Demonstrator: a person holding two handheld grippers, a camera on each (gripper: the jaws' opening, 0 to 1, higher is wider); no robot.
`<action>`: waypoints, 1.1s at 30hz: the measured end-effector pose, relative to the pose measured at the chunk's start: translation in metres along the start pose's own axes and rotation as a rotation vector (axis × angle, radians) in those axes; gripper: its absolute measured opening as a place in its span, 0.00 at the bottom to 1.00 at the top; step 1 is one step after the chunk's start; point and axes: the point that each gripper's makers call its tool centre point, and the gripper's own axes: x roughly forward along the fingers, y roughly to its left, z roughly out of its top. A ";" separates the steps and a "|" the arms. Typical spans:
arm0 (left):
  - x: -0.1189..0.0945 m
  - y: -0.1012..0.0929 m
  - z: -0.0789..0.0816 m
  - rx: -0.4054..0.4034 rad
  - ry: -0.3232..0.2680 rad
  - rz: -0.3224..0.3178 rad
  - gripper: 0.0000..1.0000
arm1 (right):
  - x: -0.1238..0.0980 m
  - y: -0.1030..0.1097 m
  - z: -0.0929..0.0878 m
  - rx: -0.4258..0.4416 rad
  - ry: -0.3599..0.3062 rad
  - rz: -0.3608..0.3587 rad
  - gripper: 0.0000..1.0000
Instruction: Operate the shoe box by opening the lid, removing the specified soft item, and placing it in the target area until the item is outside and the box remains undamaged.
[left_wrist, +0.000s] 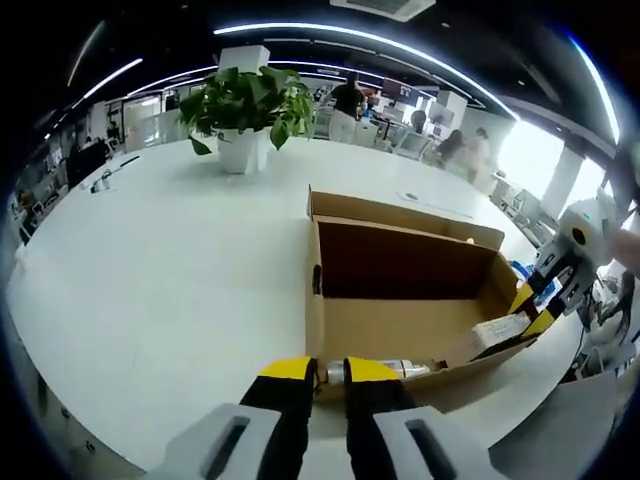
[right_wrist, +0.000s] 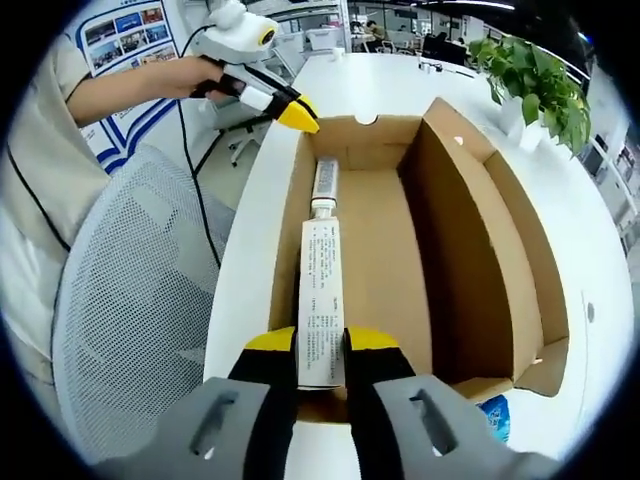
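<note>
The white table (left_wrist: 150, 270) takes up most of the left gripper view, running from the lower left to the far centre, with a potted plant (left_wrist: 245, 110) standing on it at upper centre. In the right gripper view a mesh chair (right_wrist: 130, 300) fills the lower left, beside the person's sleeve (right_wrist: 40, 130) along the left edge.

The open cardboard box (right_wrist: 480, 230) lies on the table, lid folded back (its flap stands up along the right of the right gripper view). It sits right of centre in the left gripper view (left_wrist: 400, 280).

Inside the box, along its left wall in the right gripper view, lies a long white tube (right_wrist: 322, 290), capped end pointing to the upper centre of the frame. The tube is not yet out of the box.

The right gripper (right_wrist: 322, 345), at bottom centre of its own view, has its yellow-tipped jaws clamped on the near end of the tube. The left gripper (left_wrist: 330, 372), at bottom centre of its view, has its jaws drawn close together at the box's near wall, holding nothing that I can make out; its yellow tip touches the box's far rim at the upper left of the right gripper view
</note>
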 end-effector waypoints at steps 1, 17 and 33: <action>0.000 0.000 0.000 0.002 0.001 0.000 0.11 | -0.003 -0.001 0.001 0.004 -0.008 -0.005 0.14; 0.001 -0.001 0.000 0.022 0.017 0.010 0.11 | -0.052 -0.010 0.030 -0.009 -0.093 -0.058 0.14; 0.000 -0.001 0.000 0.037 0.028 0.010 0.11 | -0.114 -0.018 0.033 -0.078 -0.102 -0.110 0.14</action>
